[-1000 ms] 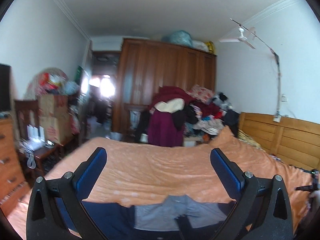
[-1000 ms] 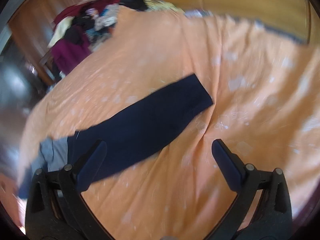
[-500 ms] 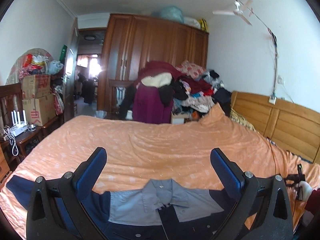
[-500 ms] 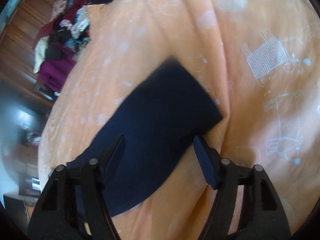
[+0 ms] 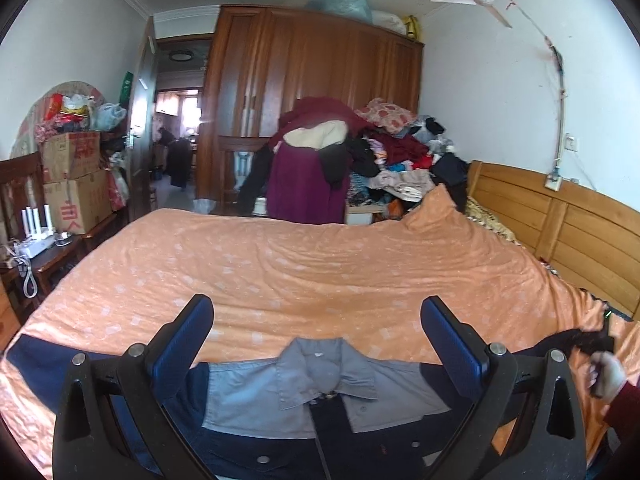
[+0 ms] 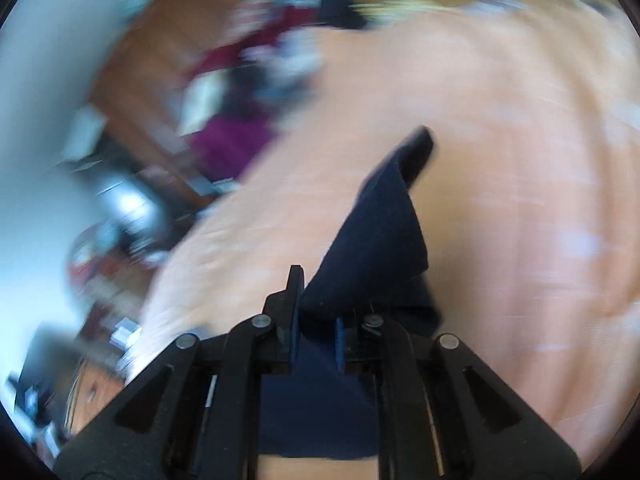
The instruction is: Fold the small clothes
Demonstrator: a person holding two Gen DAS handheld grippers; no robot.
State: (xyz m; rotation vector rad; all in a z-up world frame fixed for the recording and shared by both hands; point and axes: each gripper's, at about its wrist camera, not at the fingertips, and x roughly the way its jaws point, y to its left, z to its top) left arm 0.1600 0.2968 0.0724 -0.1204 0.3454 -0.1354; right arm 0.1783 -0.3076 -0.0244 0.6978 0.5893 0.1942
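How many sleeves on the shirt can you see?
2. One navy sleeve lies flat at the bed's left edge; the other sleeve is pinched in the right gripper, lifted.

the left gripper (image 5: 316, 328) hangs with its jaws spread wide and nothing between them. the right gripper (image 6: 316, 320) is clamped on dark cloth, tilted.

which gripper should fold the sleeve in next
Right. The right gripper already has its jaws shut on the navy sleeve, lifted off the bed. The left gripper hovers open over the collar.
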